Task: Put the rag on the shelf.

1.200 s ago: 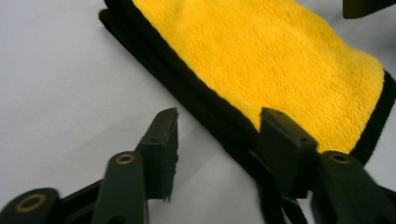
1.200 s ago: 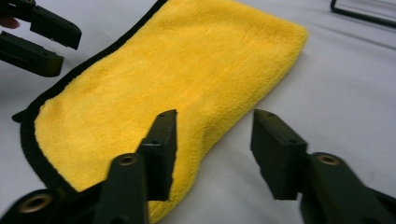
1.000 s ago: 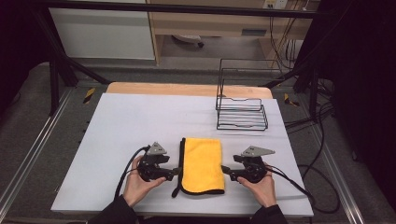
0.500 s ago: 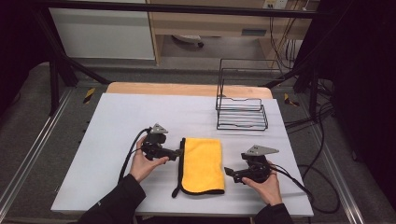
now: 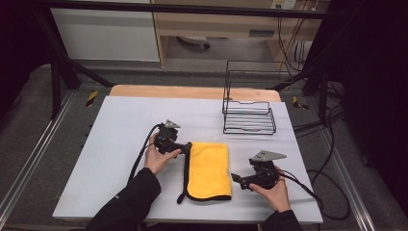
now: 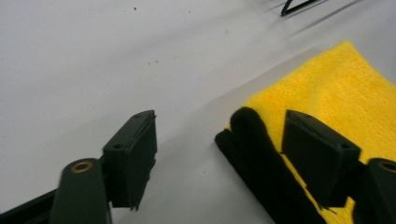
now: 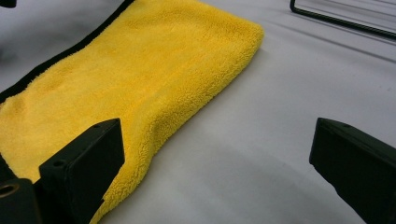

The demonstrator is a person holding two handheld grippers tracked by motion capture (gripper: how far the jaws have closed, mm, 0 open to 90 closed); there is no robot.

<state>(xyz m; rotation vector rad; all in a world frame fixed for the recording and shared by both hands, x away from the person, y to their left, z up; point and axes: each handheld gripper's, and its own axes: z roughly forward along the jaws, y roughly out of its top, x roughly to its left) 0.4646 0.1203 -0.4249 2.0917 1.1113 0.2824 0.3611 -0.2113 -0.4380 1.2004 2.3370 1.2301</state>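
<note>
A folded yellow cloth [image 5: 209, 169] with a black hem [image 5: 184, 173] lies flat on the white table. My left gripper [image 5: 188, 145] is at the cloth's far left corner. In the left gripper view it [image 6: 219, 161] stands open, its jaws on either side of the black-edged corner [image 6: 247, 140], one jaw above the yellow cloth [image 6: 336, 98]. My right gripper [image 5: 235, 178] sits by the cloth's near right edge. In the right gripper view it [image 7: 224, 168] is open, one jaw over the cloth [image 7: 140, 79] and the other over bare table.
A black wire rack [image 5: 248, 110] stands at the back right of the table [image 5: 120, 125]; its base wires [image 7: 345, 21] show at the top of the right gripper view. Cables [image 5: 308, 190] trail from both grippers. A wooden strip [image 5: 192, 91] runs along the far edge.
My left gripper has moved away from me along the cloth's left side to its far left corner. My right gripper has stayed near the cloth's near right edge.
</note>
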